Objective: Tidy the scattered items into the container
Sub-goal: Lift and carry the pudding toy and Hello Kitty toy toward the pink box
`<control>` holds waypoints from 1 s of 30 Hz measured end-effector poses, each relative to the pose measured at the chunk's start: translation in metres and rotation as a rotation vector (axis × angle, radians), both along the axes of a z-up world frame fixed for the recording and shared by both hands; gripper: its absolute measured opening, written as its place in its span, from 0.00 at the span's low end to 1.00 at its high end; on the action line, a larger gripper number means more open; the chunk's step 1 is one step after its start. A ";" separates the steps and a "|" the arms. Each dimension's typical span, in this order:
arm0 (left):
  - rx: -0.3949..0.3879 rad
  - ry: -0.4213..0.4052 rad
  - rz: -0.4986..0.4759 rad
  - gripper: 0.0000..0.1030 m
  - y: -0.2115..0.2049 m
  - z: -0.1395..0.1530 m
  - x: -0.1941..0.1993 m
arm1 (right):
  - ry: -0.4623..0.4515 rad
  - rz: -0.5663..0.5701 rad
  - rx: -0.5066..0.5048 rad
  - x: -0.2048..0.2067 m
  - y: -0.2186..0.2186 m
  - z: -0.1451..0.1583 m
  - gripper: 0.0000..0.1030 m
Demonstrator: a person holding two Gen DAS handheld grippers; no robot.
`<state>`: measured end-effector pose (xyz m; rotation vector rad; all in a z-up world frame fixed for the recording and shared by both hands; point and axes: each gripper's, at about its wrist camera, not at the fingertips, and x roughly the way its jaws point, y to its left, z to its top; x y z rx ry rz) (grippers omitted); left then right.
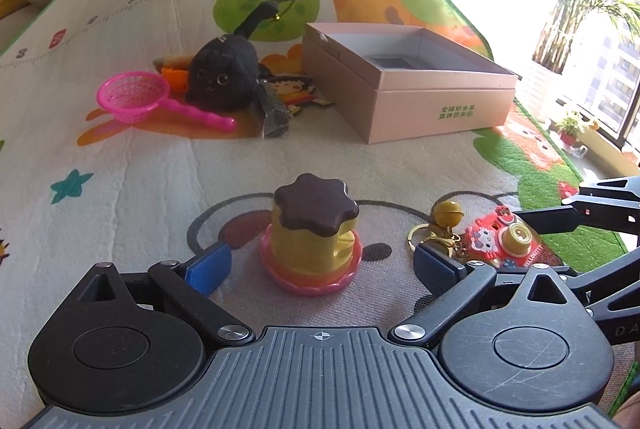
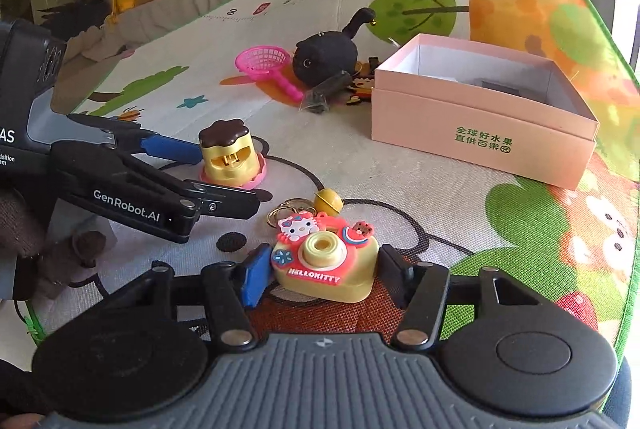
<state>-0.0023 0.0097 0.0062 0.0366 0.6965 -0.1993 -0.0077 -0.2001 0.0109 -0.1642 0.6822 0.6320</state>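
A yellow pudding toy point(image 1: 312, 233) with a brown top sits on a pink dish between the spread fingers of my open left gripper point(image 1: 320, 269); it also shows in the right wrist view point(image 2: 230, 155). A Hello Kitty camera keychain point(image 2: 326, 261) with a yellow bell lies between the fingers of my right gripper point(image 2: 324, 275), which stand close beside it with a small gap each side. The keychain also shows in the left wrist view point(image 1: 502, 239). The open pink box point(image 1: 404, 85) stands further back; it also shows in the right wrist view point(image 2: 480, 113).
A black plush cat point(image 1: 224, 73), a pink toy net point(image 1: 136, 97), a dark wrapper point(image 1: 272, 109), an orange piece and a flat cartoon figure lie left of the box on the play mat point(image 1: 120, 165). Plush toys line the far edge. A window is on the right.
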 end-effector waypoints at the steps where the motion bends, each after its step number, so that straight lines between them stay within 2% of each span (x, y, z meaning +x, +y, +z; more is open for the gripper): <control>1: 0.016 -0.004 -0.005 0.97 -0.001 0.000 0.002 | -0.004 -0.007 -0.004 0.000 -0.002 0.000 0.56; 4: 0.041 -0.007 -0.024 0.96 -0.004 0.000 0.006 | -0.008 -0.016 -0.003 0.000 -0.006 -0.001 0.56; 6: 0.046 -0.001 -0.030 0.87 -0.004 -0.001 0.008 | -0.018 -0.014 -0.007 -0.002 -0.006 -0.002 0.57; 9: 0.048 -0.008 -0.020 0.83 -0.002 -0.001 0.007 | -0.035 -0.006 -0.021 -0.004 -0.004 -0.003 0.60; 10: 0.051 -0.009 -0.013 0.77 -0.001 0.000 0.006 | -0.039 -0.004 -0.023 -0.005 -0.003 -0.004 0.60; 12: 0.044 -0.003 -0.011 0.72 0.001 0.001 0.004 | -0.043 -0.006 -0.025 -0.005 -0.003 -0.004 0.62; 15: 0.001 0.018 -0.038 0.73 0.001 0.004 -0.004 | -0.041 -0.009 -0.020 -0.004 -0.004 -0.004 0.66; 20: -0.042 0.029 -0.104 0.81 -0.005 0.005 -0.016 | -0.045 -0.015 -0.023 -0.005 -0.003 -0.005 0.69; 25: 0.025 0.009 -0.032 0.85 -0.006 0.001 -0.008 | -0.048 -0.019 -0.024 -0.004 -0.004 -0.005 0.70; 28: 0.025 0.004 -0.038 0.83 -0.010 0.001 -0.004 | -0.049 -0.019 -0.025 -0.004 -0.004 -0.005 0.71; 30: 0.053 -0.011 -0.044 0.81 -0.016 -0.001 -0.002 | -0.048 -0.019 -0.024 -0.004 -0.004 -0.005 0.71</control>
